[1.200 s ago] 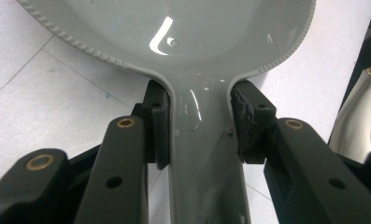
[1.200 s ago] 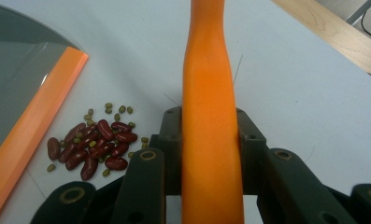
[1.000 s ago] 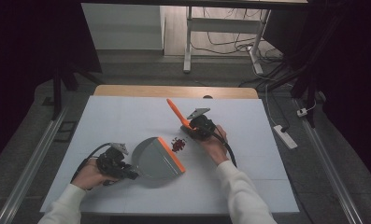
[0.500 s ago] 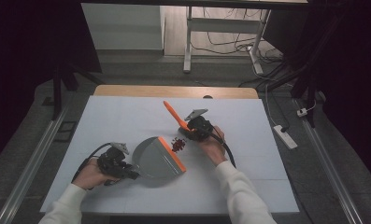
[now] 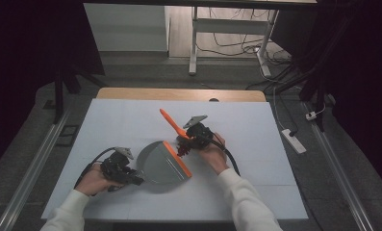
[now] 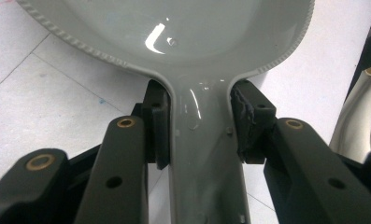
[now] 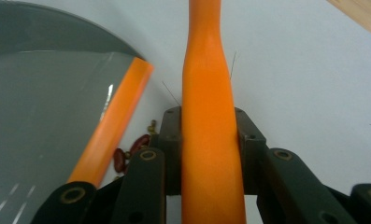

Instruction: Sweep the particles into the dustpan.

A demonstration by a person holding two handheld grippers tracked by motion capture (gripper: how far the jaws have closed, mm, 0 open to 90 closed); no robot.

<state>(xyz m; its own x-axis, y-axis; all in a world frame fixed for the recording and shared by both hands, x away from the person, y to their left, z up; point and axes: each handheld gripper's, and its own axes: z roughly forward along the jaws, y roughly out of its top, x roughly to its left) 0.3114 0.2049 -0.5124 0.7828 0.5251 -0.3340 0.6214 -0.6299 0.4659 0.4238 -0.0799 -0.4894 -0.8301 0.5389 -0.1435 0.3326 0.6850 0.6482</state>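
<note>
A grey dustpan (image 5: pixel 157 166) with an orange lip (image 5: pixel 177 160) lies flat on the white table. My left gripper (image 5: pixel 133 178) is shut on its handle; in the left gripper view both pads squeeze the grey handle (image 6: pixel 202 154) just below the pan's bowl (image 6: pixel 174 28). My right gripper (image 5: pixel 191 139) is shut on an orange brush handle (image 5: pixel 171 122) that slants up and to the left. The right gripper view has the handle (image 7: pixel 206 93) clamped between the jaws. A few dark red beans (image 5: pixel 182 150) lie on the table just outside the lip (image 7: pixel 113 121), under the brush.
The white table top (image 5: pixel 256 134) has bare room on the right, the left and the far side, ending in a wooden strip (image 5: pixel 179 94). A power strip (image 5: pixel 294 140) lies on the floor to the right. A metal stand (image 5: pixel 193 43) stands beyond the table.
My right gripper and the orange brush have shifted a little to the left, toward the dustpan's lip. The left gripper and the pan have stayed put.
</note>
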